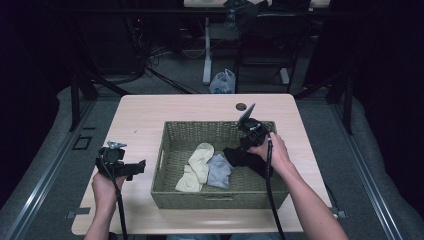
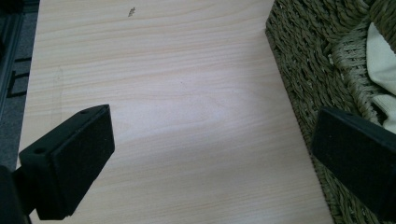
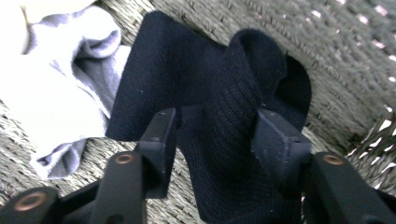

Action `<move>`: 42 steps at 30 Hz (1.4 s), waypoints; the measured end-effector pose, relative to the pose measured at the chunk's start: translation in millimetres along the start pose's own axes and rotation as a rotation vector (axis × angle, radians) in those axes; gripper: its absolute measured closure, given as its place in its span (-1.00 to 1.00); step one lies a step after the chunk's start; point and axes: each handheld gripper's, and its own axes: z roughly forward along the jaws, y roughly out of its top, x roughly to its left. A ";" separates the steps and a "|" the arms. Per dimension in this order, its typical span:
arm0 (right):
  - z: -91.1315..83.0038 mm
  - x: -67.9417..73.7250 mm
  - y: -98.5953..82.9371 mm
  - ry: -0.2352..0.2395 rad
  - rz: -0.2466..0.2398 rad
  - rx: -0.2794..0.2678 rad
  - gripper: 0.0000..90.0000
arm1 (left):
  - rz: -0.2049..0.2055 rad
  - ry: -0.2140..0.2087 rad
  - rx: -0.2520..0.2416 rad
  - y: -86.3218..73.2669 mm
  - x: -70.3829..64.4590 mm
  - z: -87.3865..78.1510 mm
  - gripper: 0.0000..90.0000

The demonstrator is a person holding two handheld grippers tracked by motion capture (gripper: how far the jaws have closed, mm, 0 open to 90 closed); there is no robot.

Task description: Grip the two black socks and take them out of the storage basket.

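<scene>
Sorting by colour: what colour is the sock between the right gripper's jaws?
Black sock, clearest in the right gripper view.

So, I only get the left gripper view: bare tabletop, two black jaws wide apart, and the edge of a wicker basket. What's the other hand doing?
Observer: The right gripper is down inside the basket, and a bunched fold of a black sock fills the gap between its jaws, so it looks pinched.
Operator: Is anything else in the basket besides the pale cloth I can see?
Observer: Yes, a grey sock lies on the basket floor between the pale yellow sock and the black one.
</scene>
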 end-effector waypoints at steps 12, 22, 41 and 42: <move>-1.5 -4.7 -3.1 -0.002 0.047 0.009 0.83 | 0.000 0.001 0.000 0.1 0.0 0.3 -1.00; -49.6 -5.9 -7.4 0.003 0.027 -0.046 0.86 | 0.001 0.001 0.003 0.3 -0.5 0.4 -1.00; -109.5 -1.8 -9.0 0.048 -0.014 -0.160 0.86 | 0.001 0.000 -0.001 0.5 -0.6 0.7 -1.00; -112.4 -1.5 -8.8 0.052 -0.016 -0.160 0.86 | 0.001 0.000 -0.001 0.5 -0.7 0.7 -1.00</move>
